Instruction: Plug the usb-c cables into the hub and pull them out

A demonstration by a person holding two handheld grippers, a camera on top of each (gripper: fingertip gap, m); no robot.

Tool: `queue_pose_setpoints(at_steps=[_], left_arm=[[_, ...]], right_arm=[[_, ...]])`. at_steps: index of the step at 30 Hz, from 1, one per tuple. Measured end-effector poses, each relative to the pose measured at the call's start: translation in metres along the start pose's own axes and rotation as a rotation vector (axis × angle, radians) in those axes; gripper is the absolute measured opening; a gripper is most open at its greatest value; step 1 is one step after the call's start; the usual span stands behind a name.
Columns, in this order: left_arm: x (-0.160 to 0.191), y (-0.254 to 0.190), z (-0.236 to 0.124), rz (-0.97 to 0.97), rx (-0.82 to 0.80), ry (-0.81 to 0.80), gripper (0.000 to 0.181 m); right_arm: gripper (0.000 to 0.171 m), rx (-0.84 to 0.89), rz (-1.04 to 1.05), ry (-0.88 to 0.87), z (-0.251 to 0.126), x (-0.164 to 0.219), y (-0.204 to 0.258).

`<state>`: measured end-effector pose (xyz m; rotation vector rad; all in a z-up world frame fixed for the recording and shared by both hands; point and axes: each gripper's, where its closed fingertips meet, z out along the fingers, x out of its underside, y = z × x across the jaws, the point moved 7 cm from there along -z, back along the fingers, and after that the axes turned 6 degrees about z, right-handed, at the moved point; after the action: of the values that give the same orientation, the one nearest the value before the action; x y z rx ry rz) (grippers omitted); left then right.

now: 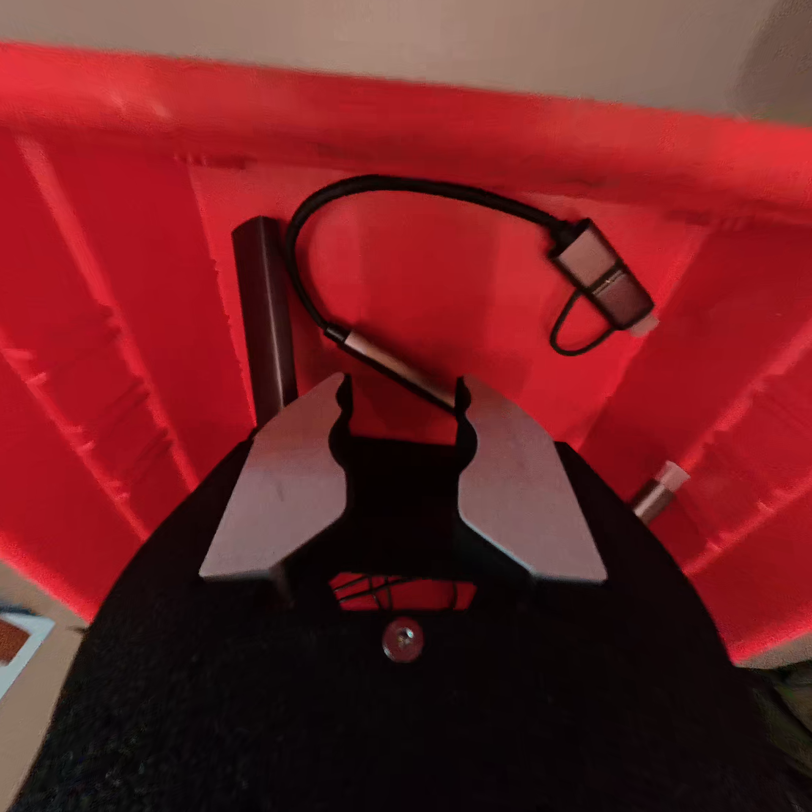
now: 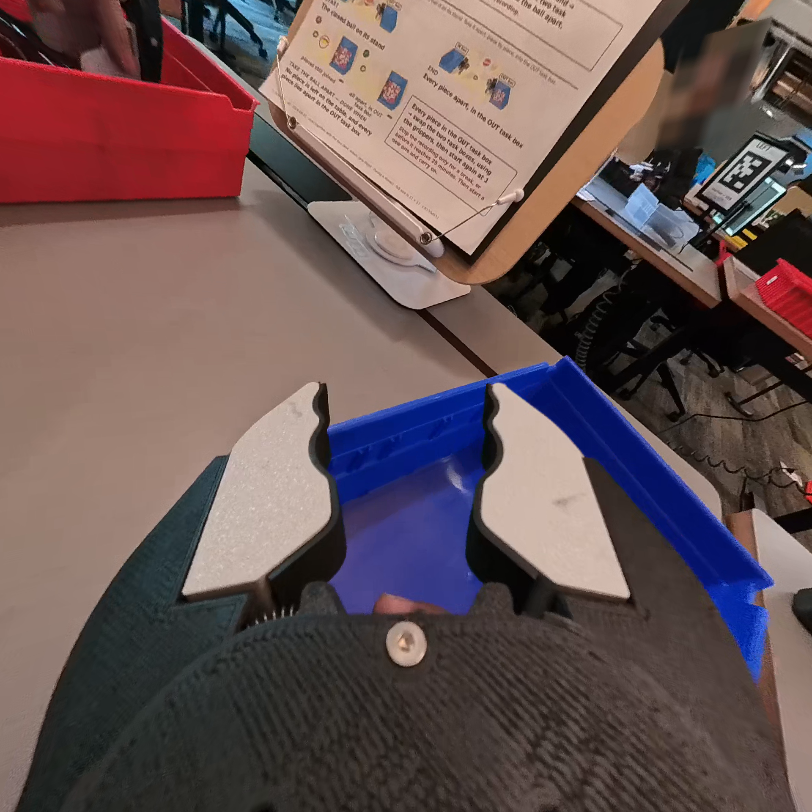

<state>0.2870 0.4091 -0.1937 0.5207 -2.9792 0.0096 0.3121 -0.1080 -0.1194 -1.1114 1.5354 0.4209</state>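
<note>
In the left wrist view my left gripper [image 1: 402, 386] is open and empty inside a red bin [image 1: 439, 132]. A black braided usb-c cable [image 1: 307, 237] lies on the bin floor. Its slim grey plug [image 1: 395, 367] lies just past my fingertips and runs under the right one. Its other end [image 1: 602, 281] is a thicker grey connector with a small tether loop. A dark grey hub bar [image 1: 263, 312] lies at the left, partly hidden by my left finger. Another grey connector [image 1: 657, 494] shows at the right. My right gripper [image 2: 406, 391] is open and empty above a blue bin [image 2: 615, 461].
The red bin [image 2: 110, 132] sits at the far left of the grey table [image 2: 175, 307], with a hand and the other gripper in it. A wooden stand with an instruction sheet [image 2: 439, 110] stands at the table's far edge. Other tables and a person are beyond. My right tips are about 50 centimetres from the dark grey hub bar [image 1: 263, 312], my left tips only 4 centimetres. To reach the grey connector [image 1: 657, 494] in a straight line is about 8 centimetres for my left fingers, about 35 centimetres for my right. Look for it in the right wrist view [image 2: 154, 131] too.
</note>
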Motion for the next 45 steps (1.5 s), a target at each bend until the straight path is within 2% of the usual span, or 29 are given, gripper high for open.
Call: queue_pose_setpoints(at_steps=[7,13,17,21,25,30,34,38,42,45], left_arm=[[-0.005,-0.006,0.018,0.035,-0.153,0.145,0.035],[-0.003,-0.003,0.016,0.008,-0.162,0.086,0.025],[0.001,0.003,-0.001,-0.067,0.010,-0.075,0.015],[0.009,0.012,-0.037,-0.137,0.155,-0.263,0.009],[0.021,0.013,-0.075,-0.144,0.303,-0.432,0.009],[0.044,0.003,-0.116,-0.080,0.440,-0.561,0.008],[0.070,-0.021,-0.156,0.055,0.577,-0.696,0.009],[0.114,-0.062,-0.184,0.281,0.776,-0.788,0.009],[0.170,-0.110,-0.175,0.549,0.967,-0.743,0.009],[0.211,-0.145,-0.155,0.739,1.147,-0.671,0.008]], right_arm=[[0.068,-0.027,0.037,0.022,0.007,0.012,-0.002],[0.068,-0.008,0.034,0.010,0.002,0.010,-0.007],[0.068,0.010,0.031,-0.011,-0.004,0.005,-0.010],[0.068,0.022,0.025,-0.036,-0.010,-0.002,-0.011],[0.068,0.027,0.003,-0.061,-0.015,-0.011,-0.008],[0.067,0.025,-0.021,-0.090,-0.020,-0.022,0.000],[0.067,0.014,-0.042,-0.124,-0.023,-0.032,0.009],[0.067,-0.050,-0.070,-0.226,-0.024,-0.047,0.028],[0.071,-0.202,-0.172,-0.454,-0.031,-0.065,0.061],[0.067,-0.358,-0.168,-0.584,-0.035,-0.070,0.084]])
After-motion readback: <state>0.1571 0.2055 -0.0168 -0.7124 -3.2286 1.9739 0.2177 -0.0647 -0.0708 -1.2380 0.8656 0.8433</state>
